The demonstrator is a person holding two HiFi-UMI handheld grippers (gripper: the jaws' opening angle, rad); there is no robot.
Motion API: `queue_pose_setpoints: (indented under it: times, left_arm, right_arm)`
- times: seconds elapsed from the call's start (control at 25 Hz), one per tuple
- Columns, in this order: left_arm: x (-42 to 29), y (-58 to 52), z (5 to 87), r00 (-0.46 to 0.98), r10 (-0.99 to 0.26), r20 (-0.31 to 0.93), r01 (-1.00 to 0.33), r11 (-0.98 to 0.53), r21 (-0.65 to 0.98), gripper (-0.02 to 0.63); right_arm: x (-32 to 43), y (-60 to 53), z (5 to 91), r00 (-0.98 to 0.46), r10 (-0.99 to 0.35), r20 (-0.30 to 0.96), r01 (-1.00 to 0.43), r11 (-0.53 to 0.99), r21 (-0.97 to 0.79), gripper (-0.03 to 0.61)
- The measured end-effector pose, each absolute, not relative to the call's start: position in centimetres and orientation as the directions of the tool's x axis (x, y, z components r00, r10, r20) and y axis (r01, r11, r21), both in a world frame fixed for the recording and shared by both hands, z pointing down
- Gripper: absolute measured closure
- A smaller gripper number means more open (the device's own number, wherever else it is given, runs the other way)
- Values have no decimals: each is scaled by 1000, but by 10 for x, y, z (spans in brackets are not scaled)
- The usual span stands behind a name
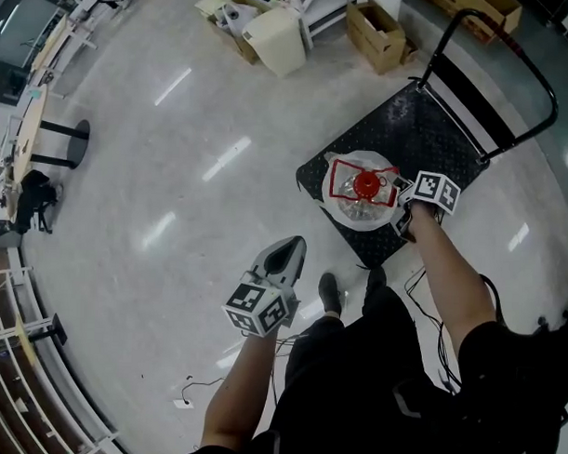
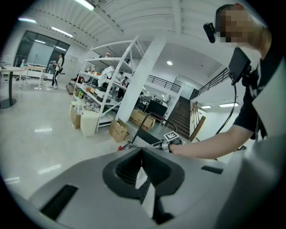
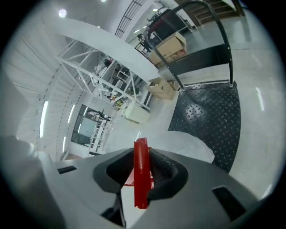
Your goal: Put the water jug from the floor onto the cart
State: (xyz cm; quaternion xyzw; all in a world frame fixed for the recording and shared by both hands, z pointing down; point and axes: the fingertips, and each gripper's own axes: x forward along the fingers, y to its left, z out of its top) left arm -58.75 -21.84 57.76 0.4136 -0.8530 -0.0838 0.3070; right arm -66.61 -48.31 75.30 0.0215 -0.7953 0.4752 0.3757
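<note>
One jug (image 1: 360,194) is gripped by its red handle (image 3: 141,172) in the clenched right gripper (image 3: 142,167), over the near corner of the one cart (image 1: 427,124). The left gripper (image 2: 143,172) is closed on nothing. Three boxes (image 1: 374,34) are seen on the glossy pale floor (image 1: 174,171).

I'm in an open workshop hall: polished floor (image 1: 174,171), white storage racks (image 2: 103,82), cardboard boxes (image 1: 374,34), desks (image 1: 29,129) along one side, stairs (image 2: 181,118) beyond.
</note>
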Motion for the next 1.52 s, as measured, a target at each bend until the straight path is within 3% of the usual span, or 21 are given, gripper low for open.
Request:
queue_pose_setpoints:
  times: [0.24,0.52,0.8,0.92,1.04,1.32,1.52]
  left_arm:
    - [-585,-234,571,-449,-774,447,-679,621,392,614]
    - [-584,-242,549,-434,-808,398,-712,578,398,614]
    - [-580,-292,489,-276,-918,286,-875,363,321,615]
    - [-576,-321,452,-207,-955,212,-914,266,305,615]
    - [-562,-336,421,-143,-976,164,-945,184,272,614]
    - [-529,-383,397,24,-995,92,-965,1,262,615]
    - [-467,-400,405,185,-976,116,-955,-152,254,615]
  right_arm:
    - [-655,-497,761,-690,278,668,-387,638,-666,486]
    - [-628,-535,707,-743,168,647,-329,750,-573,469]
    - [-584,-566,556,-885,32,464,-209,864,-458,486]
    - [-548,-577,487,-921,-32,389,-191,907,-376,539]
    - [-503,-575,437,-931,-100,351,-214,929,-302,577]
    - [-402,-577,386,-893,-285,349,-350,927,-138,577]
    - [-328,-566,381,-849,-424,315,-470,879,-82,577]
